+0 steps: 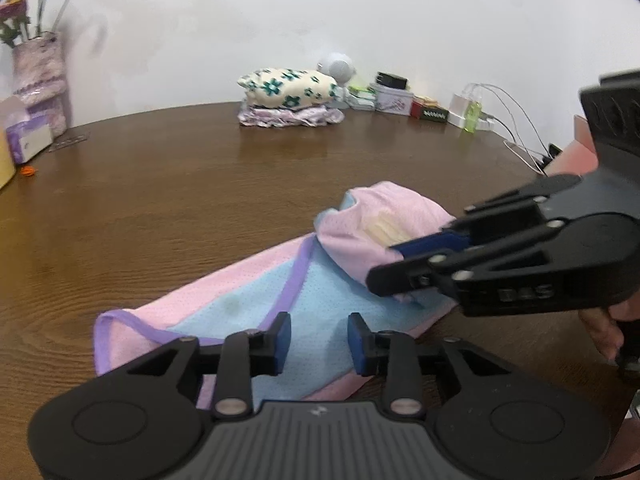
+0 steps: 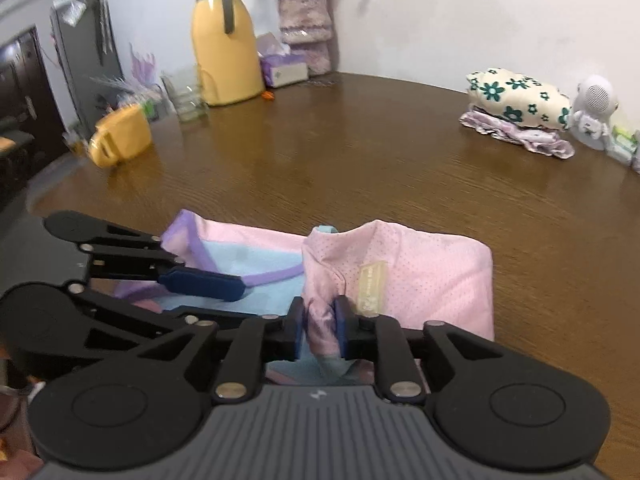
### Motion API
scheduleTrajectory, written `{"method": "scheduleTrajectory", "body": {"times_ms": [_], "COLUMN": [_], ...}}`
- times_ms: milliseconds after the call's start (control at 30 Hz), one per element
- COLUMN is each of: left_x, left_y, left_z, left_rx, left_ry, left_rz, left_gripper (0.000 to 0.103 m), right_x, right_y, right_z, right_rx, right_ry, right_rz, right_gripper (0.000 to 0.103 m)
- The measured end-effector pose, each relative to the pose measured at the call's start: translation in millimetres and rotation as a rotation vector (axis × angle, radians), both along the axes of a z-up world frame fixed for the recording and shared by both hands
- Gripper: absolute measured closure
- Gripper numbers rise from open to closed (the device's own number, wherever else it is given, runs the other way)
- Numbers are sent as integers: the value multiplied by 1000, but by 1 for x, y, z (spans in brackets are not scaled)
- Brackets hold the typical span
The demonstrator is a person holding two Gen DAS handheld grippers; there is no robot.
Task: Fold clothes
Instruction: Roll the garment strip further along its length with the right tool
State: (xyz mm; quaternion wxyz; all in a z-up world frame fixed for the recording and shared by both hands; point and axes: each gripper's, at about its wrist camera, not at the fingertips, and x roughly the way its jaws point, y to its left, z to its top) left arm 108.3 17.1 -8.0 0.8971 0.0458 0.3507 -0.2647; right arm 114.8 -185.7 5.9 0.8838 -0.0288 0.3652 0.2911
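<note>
A pink and light-blue mesh garment (image 1: pixel 248 300) with purple trim lies on the brown wooden table (image 1: pixel 160 208). Its right part is folded back over the rest. My right gripper (image 2: pixel 320 328) is shut on a bunched pink edge of the garment (image 2: pixel 400 272), near its cream label. It also shows in the left wrist view (image 1: pixel 404 264), coming in from the right. My left gripper (image 1: pixel 319 340) is open, low over the blue panel, holding nothing. In the right wrist view it (image 2: pixel 200 284) lies at the left, over the purple trim.
A stack of folded clothes (image 1: pixel 292 98) sits at the back by the wall, with a small white speaker (image 2: pixel 594 110), boxes and a charger with cables (image 1: pixel 480 114) beside it. A yellow jug (image 2: pixel 224 44), a vase (image 2: pixel 306 28), tissues and a yellow object (image 2: pixel 120 134) stand at the far left.
</note>
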Motion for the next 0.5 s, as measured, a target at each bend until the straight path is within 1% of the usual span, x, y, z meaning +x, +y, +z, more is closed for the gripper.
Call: {"method": "scheduleTrajectory", "body": {"times_ms": [33, 100, 133, 233, 267, 367, 433, 467, 500], "left_x": [-1, -3, -3, -1, 1, 10, 19, 24, 29], "left_y": [5, 15, 19, 24, 22, 6, -4, -9, -10], "left_z": [3, 10, 13, 22, 24, 24, 20, 17, 14], "left_rx": [-13, -47, -68, -131, -142, -129, -127, -136, -153], "left_ry": [-3, -6, -6, 5, 9, 23, 51, 78, 107], "left_rz": [13, 36, 44, 38, 32, 19, 10, 13, 21], "left_gripper": [71, 71, 71, 71, 70, 70, 65, 60, 58], "right_x": [-3, -11, -15, -21, -20, -13, -10, -10, -10], "right_y": [-6, -20, -27, -49, -56, -72, -71, -69, -67], "right_z": [5, 16, 21, 31, 30, 23, 15, 10, 6], "right_rx": [42, 93, 101, 77, 70, 83, 48, 34, 24], "right_ry": [-2, -34, -58, -117, -122, -88, -85, -84, -83], "right_rz": [2, -5, -18, -77, -101, -130, -127, -118, -108], "right_gripper": [69, 68, 68, 68, 68, 68, 68, 68, 68]}}
